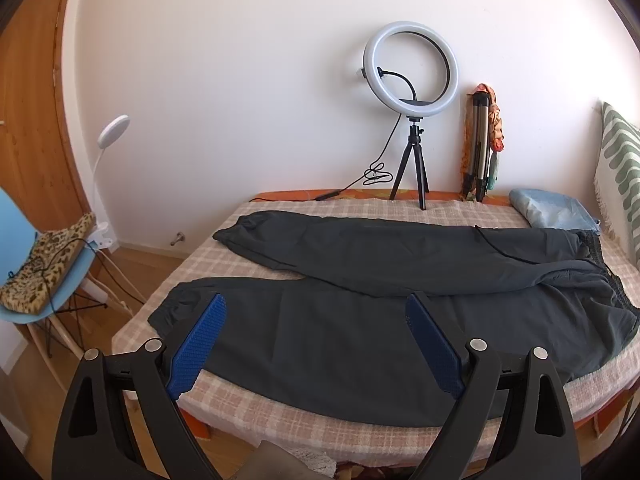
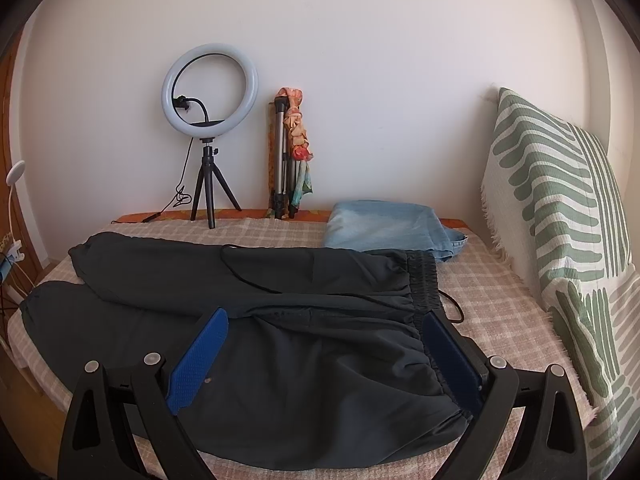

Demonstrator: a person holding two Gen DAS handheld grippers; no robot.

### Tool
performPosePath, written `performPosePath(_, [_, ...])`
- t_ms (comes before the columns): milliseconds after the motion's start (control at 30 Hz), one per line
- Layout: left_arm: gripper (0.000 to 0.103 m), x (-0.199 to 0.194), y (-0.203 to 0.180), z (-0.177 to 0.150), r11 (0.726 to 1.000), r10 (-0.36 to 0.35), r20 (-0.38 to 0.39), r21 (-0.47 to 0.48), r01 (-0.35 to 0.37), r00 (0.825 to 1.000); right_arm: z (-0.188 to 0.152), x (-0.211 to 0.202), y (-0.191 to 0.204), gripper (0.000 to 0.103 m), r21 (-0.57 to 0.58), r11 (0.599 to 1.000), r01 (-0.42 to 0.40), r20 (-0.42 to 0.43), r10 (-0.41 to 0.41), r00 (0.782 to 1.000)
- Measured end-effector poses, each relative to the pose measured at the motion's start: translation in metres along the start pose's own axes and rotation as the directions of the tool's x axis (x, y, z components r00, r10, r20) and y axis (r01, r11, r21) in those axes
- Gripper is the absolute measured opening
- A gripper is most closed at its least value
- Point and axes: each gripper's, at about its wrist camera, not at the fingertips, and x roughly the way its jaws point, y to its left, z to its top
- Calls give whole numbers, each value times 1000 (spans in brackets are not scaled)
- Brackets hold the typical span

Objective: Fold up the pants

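Observation:
Dark pants (image 1: pixel 360 328) lie spread flat on a checked bed cover (image 1: pixel 256 412), both legs pointing left and the elastic waistband (image 2: pixel 424 280) at the right. A black drawstring (image 2: pixel 248 280) trails across the far leg. My left gripper (image 1: pixel 316 308) hovers open over the near leg, blue pads (image 1: pixel 200 344) wide apart, holding nothing. My right gripper (image 2: pixel 324 320) is open too, above the waist end of the pants (image 2: pixel 300 380), with its right pad close to the waistband edge. Neither gripper touches the cloth as far as I can see.
A ring light on a small tripod (image 1: pixel 412 120) and a folded tripod with a scarf (image 1: pixel 480 144) stand at the back wall. Folded blue jeans (image 2: pixel 384 224) lie behind the waistband. A green-patterned cushion (image 2: pixel 560 216) leans at the right. A blue chair (image 1: pixel 44 264) stands left of the bed.

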Motion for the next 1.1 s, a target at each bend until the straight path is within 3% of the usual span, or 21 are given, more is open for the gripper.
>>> performPosePath(1100, [92,1,-5,3,1000,-19,-1,7,19,1000,-2,-4,5,100,11,1000,-7,1,7,1000])
